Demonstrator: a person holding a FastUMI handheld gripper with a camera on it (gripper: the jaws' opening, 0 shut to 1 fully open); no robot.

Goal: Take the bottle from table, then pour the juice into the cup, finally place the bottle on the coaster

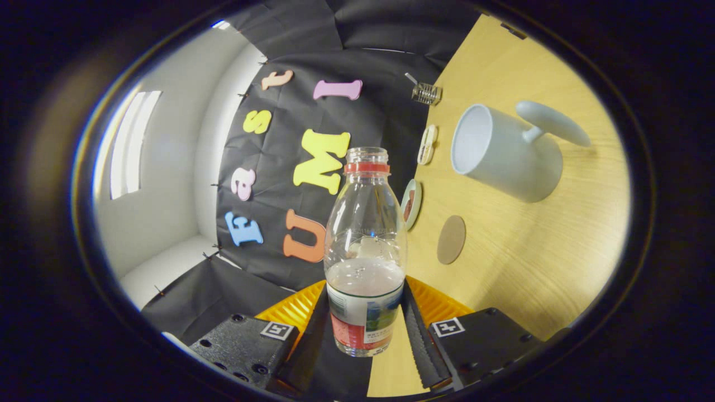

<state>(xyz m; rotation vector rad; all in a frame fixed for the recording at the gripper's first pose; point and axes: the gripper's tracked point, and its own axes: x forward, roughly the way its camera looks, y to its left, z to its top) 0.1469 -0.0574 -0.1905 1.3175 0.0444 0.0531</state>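
Claw point(366, 326): clenched on the bottle, one finger pressing each side of its labelled lower body.
Bottle point(365, 251): between the fingers, lifted clear of the surface point(525, 268); uncapped, open mouth pointing away along the fingers.
View tilt: the surface stands like a wall beside the bottle, so the claw is rolled over, likely tipping toward a pour.
Bottle look: clear plastic, red neck ring, coloured label low on the body, pale liquid filling only the lower part.
Cup point(503, 153): pale mug on the surface, well beyond the fingers; interior appears empty, so pouring is judged not yet begun.
Coaster point(451, 239): flat brown disc on the surface, between claw and cup, bare, reserved for the final set-down.
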